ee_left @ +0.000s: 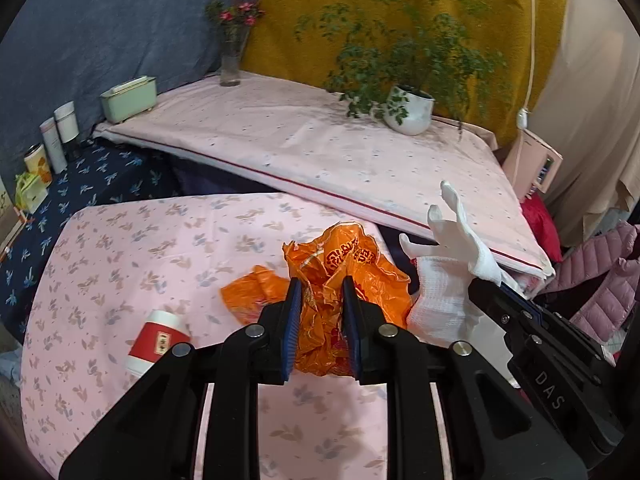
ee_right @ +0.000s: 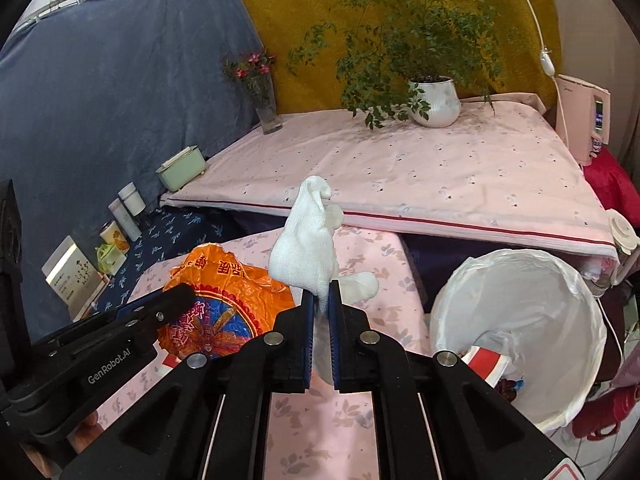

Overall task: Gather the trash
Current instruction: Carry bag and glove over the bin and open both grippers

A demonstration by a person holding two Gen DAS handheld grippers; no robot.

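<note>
My left gripper (ee_left: 320, 284) is shut on a crumpled orange plastic bag (ee_left: 344, 264) and holds it above the pink flowered table (ee_left: 160, 240). The bag also shows in the right wrist view (ee_right: 224, 296), with the left gripper's finger on it. My right gripper (ee_right: 321, 292) is shut on a white cloth glove (ee_right: 306, 244), which stands up from the jaws; the glove also shows in the left wrist view (ee_left: 448, 276). A red and white cup (ee_left: 158, 340) lies on its side on the table. A white-lined trash bin (ee_right: 520, 328) stands right of the table with trash inside.
A higher pink-covered surface (ee_left: 320, 148) behind holds a potted plant (ee_left: 408, 108), a flower vase (ee_left: 231, 60) and a green box (ee_left: 129, 98). Cans and bottles (ee_left: 56, 140) stand on the dark blue cloth at left. A pink appliance (ee_right: 588, 120) is at right.
</note>
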